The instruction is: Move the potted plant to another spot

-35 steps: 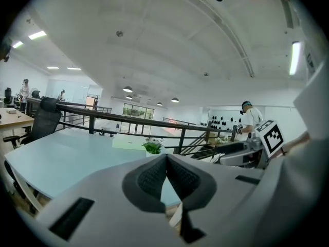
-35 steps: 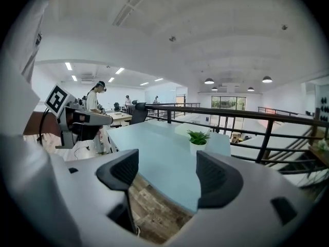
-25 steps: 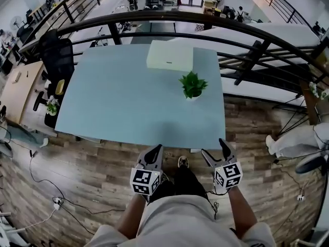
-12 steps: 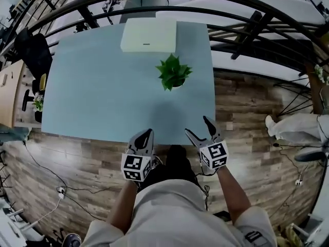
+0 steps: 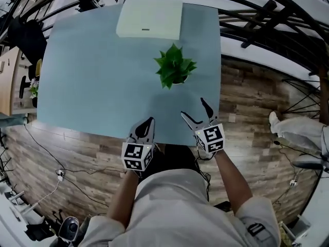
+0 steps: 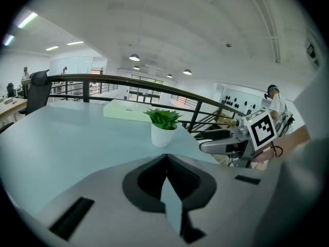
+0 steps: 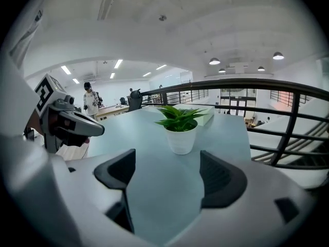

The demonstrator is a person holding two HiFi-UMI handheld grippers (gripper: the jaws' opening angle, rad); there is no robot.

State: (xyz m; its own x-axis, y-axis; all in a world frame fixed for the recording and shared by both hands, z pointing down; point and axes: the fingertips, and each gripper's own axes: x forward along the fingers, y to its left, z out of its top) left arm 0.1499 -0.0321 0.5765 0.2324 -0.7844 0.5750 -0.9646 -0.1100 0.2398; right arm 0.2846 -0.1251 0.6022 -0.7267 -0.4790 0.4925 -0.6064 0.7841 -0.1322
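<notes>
A small green plant (image 5: 175,68) in a white pot (image 5: 178,80) stands on the right half of the pale blue table (image 5: 92,81). My right gripper (image 5: 194,110) hovers over the table's near edge, just short of the pot. It is open, its jaws have just been opening a little wider, and nothing is between them. In the right gripper view the pot (image 7: 181,139) stands straight ahead, beyond the right gripper (image 7: 167,175). My left gripper (image 5: 148,122) is left of it at the table's edge, its jaws meeting. In the left gripper view the left gripper (image 6: 166,161) is shut and empty, with the pot (image 6: 163,135) ahead.
A flat white box (image 5: 149,19) lies at the table's far side behind the plant. A black railing (image 5: 267,14) curves around the far and right sides. A black office chair (image 5: 23,35) stands at the left. Wooden floor (image 5: 247,96) lies right of the table.
Both grippers have moved forward and down from in front of the table to over its near edge, closer to the plant. The plant has not moved on the table.
</notes>
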